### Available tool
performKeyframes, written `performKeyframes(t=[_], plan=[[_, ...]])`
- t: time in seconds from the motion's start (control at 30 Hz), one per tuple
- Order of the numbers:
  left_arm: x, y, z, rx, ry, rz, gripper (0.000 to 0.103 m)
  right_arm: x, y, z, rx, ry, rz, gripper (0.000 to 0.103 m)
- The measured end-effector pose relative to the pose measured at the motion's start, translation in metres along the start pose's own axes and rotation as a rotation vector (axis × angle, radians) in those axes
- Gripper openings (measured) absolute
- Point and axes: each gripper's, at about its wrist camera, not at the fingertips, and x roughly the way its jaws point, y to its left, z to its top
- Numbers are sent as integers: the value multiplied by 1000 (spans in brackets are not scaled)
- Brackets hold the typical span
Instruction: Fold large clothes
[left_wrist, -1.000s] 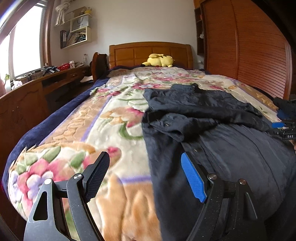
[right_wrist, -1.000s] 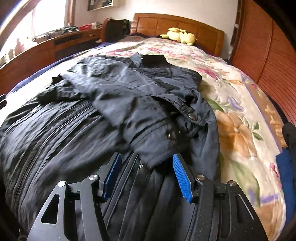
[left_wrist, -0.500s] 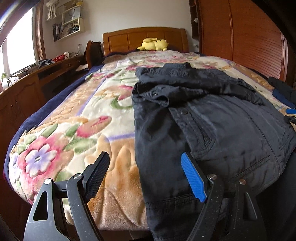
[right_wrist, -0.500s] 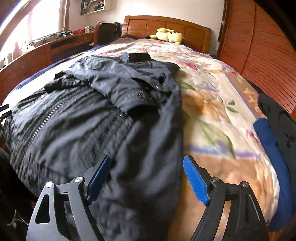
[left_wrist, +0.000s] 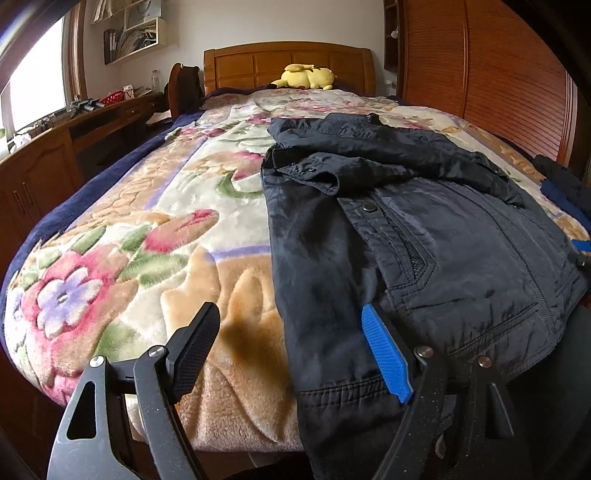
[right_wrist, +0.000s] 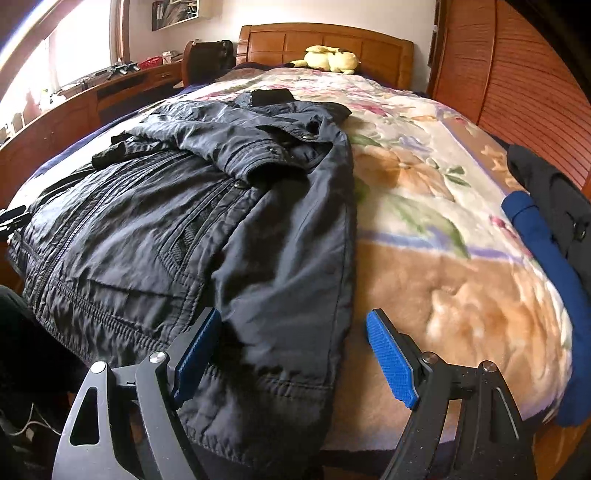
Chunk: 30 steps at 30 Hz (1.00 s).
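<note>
the dark jacket lies on the bed, near the foot edge, with its hem hanging a little over that edge. both sleeves are folded in across the chest, so the jacket is now a long, narrow shape.

a second ago both grippers were up over the middle of the jacket, close to the folded sleeves. now they have pulled back to the foot edge of the bed. the left gripper sits at the jacket's left bottom corner, and its fingers are wide open with nothing between them. the right gripper sits at the right bottom corner, and its fingers are wide open too, one on each side of the hem but not pinching it.

this looks like the sleeve part is done. the next job is likely to grab the two bottom corners and fold the hem up toward the collar. the cloth looks smooth and slippery, so the fold could slide.

a yellow plush toy rests at the head edge. some other dark and blue clothes lie at the right edge of the bed.
</note>
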Motion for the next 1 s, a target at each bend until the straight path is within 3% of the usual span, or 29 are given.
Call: performKeyframes(t=[0.17,0.33,0.5,0.57,0.6,0.63,0.87,1.0], plan=[[-7,2,-6,-13,7,-51,69,-2,1,-3,-9,9,13,82],[-15,1,-14,-1,29,-64,64,-6,5,-7,-24,19,31,81],[-18,-3,-20,7,39,-67,63,-7,9,-9,-36,15,32,76],[-18,-4,-20,16,37,-72,55,-7,7,-9,-32,12,46,72],[-18,-6,-21,23,36,-82,52,-8,8,-10,-34,11,52,68],[-18,-7,-21,29,33,-97,41,-8,8,-10,-35,9,60,62],[-30,-8,-15,27,-5,-107,11,-14,9,-9,-29,-21,127,24],[-47,-14,-5,45,-63,-102,8,-27,8,-4,-22,-78,131,16]])
